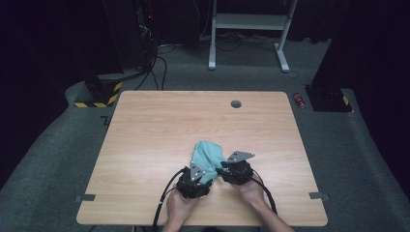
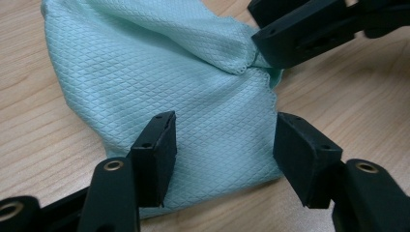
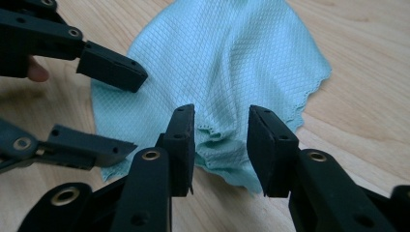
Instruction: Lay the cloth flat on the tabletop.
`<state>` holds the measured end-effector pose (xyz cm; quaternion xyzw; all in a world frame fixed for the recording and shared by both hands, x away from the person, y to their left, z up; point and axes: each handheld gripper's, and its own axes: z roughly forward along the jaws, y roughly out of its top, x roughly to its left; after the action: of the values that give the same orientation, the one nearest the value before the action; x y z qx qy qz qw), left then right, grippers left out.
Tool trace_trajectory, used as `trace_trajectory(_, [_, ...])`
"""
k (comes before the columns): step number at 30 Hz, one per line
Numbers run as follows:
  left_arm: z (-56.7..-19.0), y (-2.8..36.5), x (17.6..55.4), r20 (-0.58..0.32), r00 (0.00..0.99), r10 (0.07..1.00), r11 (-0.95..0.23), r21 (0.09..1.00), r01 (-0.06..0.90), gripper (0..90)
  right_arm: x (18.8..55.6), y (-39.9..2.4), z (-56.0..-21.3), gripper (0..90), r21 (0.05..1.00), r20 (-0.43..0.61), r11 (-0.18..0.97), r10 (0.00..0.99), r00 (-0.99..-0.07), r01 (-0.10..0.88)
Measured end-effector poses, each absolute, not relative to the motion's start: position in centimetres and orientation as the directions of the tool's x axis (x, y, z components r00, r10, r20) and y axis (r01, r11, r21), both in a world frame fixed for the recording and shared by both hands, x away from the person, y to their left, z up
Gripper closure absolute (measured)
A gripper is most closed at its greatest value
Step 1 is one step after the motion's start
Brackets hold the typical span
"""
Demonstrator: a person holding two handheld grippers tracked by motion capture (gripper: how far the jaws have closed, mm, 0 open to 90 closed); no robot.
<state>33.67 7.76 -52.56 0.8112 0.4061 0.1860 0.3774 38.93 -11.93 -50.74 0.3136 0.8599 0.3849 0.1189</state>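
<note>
A light teal cloth [image 1: 208, 152] lies rumpled on the wooden table [image 1: 159, 130], near the front middle. My left gripper [image 1: 203, 170] is at its near left edge. In the left gripper view the gripper [image 2: 226, 126] stands open, its jaws straddling a flat part of the cloth [image 2: 159, 63] without pressing it. My right gripper [image 1: 221, 170] is at the near right edge. In the right gripper view its jaws [image 3: 222, 116] stand apart on either side of a bunched fold of the cloth [image 3: 232, 58], and a gap shows at both pads. Each gripper also appears in the other's view: right gripper [image 2: 254, 24], left gripper [image 3: 136, 111].
A round cable hole [image 1: 236, 104] sits near the table's far edge. Grey tape marks [image 1: 85, 197] [image 1: 318, 195] lie at the front corners. On the floor beyond are a white desk frame [image 1: 249, 21], a yellow-and-black base [image 1: 99, 94] and a small red object [image 1: 300, 100].
</note>
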Motion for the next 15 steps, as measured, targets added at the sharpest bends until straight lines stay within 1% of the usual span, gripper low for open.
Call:
trace_trajectory(2, [-52.6, 7.8, 33.7, -0.005, 0.601, 0.799, -0.386, 0.763, 0.518, 41.4, 39.2, -11.8, -50.9, 75.2, 0.727, 0.032, 0.517, 0.631, -0.775, 0.451])
trace_trajectory(3, [-52.6, 7.7, 33.7, -0.008, 0.601, 0.799, -0.383, 0.763, 0.52, 41.3, 39.2, -11.8, -50.9, 75.2, 0.727, 0.032, 0.517, 0.631, -0.775, 0.451])
trace_trajectory(4, [-52.6, 7.7, 33.6, -0.009, 0.6, 0.8, -0.382, 0.764, 0.521, 41.4, 39.3, -11.8, -51.0, 84.5, 0.724, 0.023, 0.523, 0.633, -0.774, 0.449])
trace_trajectory(5, [-52.6, 7.7, 33.6, -0.009, 0.6, 0.8, -0.382, 0.764, 0.521, 41.4, 39.3, -11.8, -50.9, 87.4, 0.725, 0.022, 0.521, 0.637, -0.771, 0.451])
trace_trajectory(6, [-52.6, 7.7, 33.6, -0.009, 0.6, 0.8, -0.382, 0.763, 0.521, 41.3, 39.3, -12.0, -50.9, 88.8, 0.727, 0.022, 0.518, 0.638, -0.77, 0.45])
trace_trajectory(11, [-52.6, 7.7, 33.6, -0.007, 0.6, 0.8, -0.384, 0.763, 0.521, 41.2, 39.1, -12.8, -50.7, 89.8, 0.743, 0.015, 0.503, 0.647, -0.762, 0.442])
trace_trajectory(15, [-52.6, 7.7, 33.6, -0.007, 0.599, 0.801, -0.383, 0.763, 0.521, 41.1, 38.6, -14.4, -49.7, 90.0, 0.762, -0.001, 0.486, 0.661, -0.75, 0.428])
